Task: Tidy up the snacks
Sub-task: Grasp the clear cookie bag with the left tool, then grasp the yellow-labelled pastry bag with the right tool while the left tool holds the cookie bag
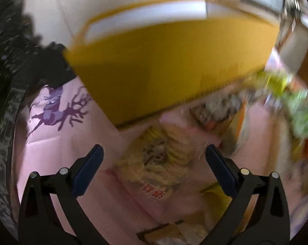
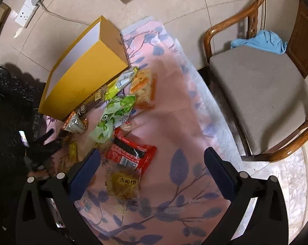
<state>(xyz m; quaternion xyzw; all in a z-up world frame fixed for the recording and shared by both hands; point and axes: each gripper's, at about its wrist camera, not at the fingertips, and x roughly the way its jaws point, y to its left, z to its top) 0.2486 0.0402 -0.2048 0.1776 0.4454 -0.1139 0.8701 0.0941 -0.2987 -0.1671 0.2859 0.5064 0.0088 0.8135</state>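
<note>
In the left wrist view, the left tool (image 1: pixel 154 170) is hanging with its fingers spread wide apart and gripping nothing, just above a yellowish snack packet (image 1: pixel 157 159) that is lying on a pink cloth (image 1: pixel 51 153) printed with purple branches. A yellow box (image 1: pixel 170 65) is sitting right behind that packet, its white inside showing at the top, and more blurred packets, one of them green (image 1: pixel 301 114), are lying to the right of it. In the right wrist view, the right tool (image 2: pixel 152 172) is also standing wide apart and empty over the same pink cloth (image 2: pixel 174 122). A red packet (image 2: pixel 131 155) and a clear packet of yellow biscuits (image 2: pixel 124 184) are lying between its fingers, touching each other. Beyond them a green packet (image 2: pixel 115 116), an orange packet (image 2: pixel 143 87) and others are lying in a heap against the open yellow box (image 2: pixel 86 77). A wooden chair (image 2: pixel 258 94) with a grey cushion is standing to the right, a blue rag (image 2: pixel 260 40) lying on it.
</note>
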